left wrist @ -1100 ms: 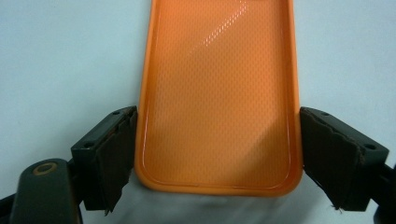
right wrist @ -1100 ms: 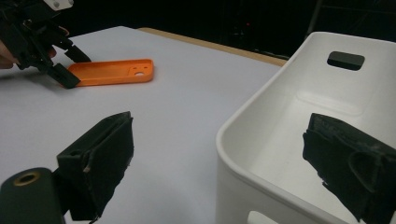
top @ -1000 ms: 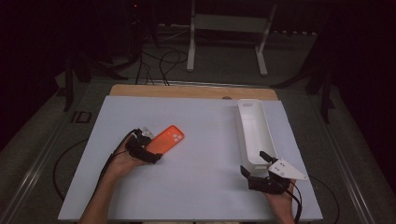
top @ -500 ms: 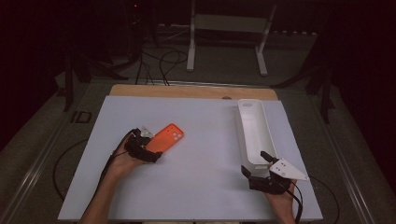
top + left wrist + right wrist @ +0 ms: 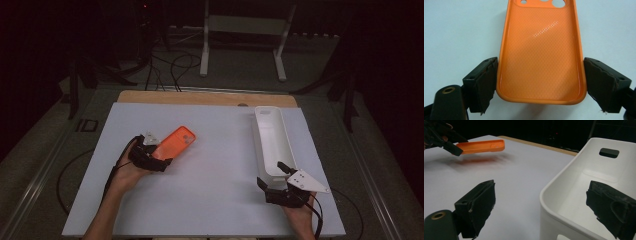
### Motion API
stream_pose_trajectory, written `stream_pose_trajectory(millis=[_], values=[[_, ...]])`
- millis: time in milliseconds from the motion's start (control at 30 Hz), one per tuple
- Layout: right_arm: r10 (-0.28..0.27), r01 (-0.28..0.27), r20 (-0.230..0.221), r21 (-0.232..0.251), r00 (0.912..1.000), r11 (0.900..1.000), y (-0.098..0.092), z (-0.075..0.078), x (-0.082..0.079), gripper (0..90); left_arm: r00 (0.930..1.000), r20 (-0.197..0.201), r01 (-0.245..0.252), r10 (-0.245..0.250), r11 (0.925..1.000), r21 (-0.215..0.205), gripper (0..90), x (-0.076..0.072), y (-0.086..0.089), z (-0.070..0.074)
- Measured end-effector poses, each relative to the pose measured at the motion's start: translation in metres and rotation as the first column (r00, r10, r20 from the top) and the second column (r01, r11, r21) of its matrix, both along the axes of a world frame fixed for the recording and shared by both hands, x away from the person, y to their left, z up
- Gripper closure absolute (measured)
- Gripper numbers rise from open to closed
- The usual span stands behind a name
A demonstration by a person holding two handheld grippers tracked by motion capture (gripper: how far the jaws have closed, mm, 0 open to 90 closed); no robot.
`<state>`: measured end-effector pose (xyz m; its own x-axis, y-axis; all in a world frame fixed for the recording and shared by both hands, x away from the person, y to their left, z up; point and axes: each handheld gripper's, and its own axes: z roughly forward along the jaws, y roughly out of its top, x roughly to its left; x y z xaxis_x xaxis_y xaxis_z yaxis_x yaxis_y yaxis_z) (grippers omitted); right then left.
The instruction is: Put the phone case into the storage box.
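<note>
An orange phone case [image 5: 175,141], inner side up with its camera holes at the far end, hangs a little above the white table sheet [image 5: 215,195] at the left. My left gripper [image 5: 155,157] is shut on its near end, and in the left gripper view the two pads [image 5: 486,82] press the case's [image 5: 540,50] long sides. At the right, my right gripper [image 5: 270,174] is open at the near end of a long, empty white tray [image 5: 270,135]. In the right gripper view, the tray's near corner [image 5: 564,195] stands between the open jaws of the right gripper [image 5: 541,195]. The orange case [image 5: 481,146] hovers at the far left there, over its shadow.
A wooden strip [image 5: 200,97] edges the table's far side. Behind it on the dark floor are a white stand's legs [image 5: 205,65] and loose cables [image 5: 175,65]. A small black frame [image 5: 86,125] lies left of the sheet. A cable [image 5: 112,175] trails from the left hand.
The left hand has lifted the orange case slightly off the sheet and a little away from the person. The right gripper has kept still by the tray.
</note>
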<state>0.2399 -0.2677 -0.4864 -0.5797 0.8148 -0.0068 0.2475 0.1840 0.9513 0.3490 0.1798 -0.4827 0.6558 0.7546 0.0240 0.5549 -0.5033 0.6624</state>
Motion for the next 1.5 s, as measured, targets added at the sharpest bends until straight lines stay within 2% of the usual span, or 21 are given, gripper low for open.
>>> stream_pose_trajectory(millis=[467,633,900,1167,1333,1500], values=[[0.018,-0.018,-0.001,0.017,0.9998,1.0,0.0,0.01,0.004,8.7,0.998,0.062,0.015,-0.013,0.9992,-0.037,16.7,-0.011,-0.004,0.019],[0.045,-0.045,-0.022,0.02,0.9987,0.999,0.002,0.016,0.009,8.7,0.996,0.086,0.027,-0.023,0.9987,-0.044,16.7,-0.014,-0.008,0.026],[0.102,-0.101,-0.049,0.021,0.9936,0.995,0.012,0.024,0.018,8.7,0.9921,0.117,0.052,-0.046,0.9972,-0.054,16.7,-0.017,-0.017,0.038],[0.116,-0.116,-0.063,-0.007,0.9913,0.993,0.026,0.033,0.03,8.7,0.9866,0.148,0.077,-0.07,0.9961,-0.043,16.7,-0.021,-0.026,0.048],[0.134,-0.134,-0.08,0.003,0.9878,0.991,0.034,0.038,0.038,8.7,0.9837,0.159,0.092,-0.084,0.9947,-0.045,16.6,-0.024,-0.031,0.051],[0.159,-0.156,-0.105,0.037,0.9817,0.987,0.043,0.042,0.046,8.7,0.9806,0.169,0.107,-0.098,0.9932,-0.045,16.7,-0.025,-0.036,0.054]])
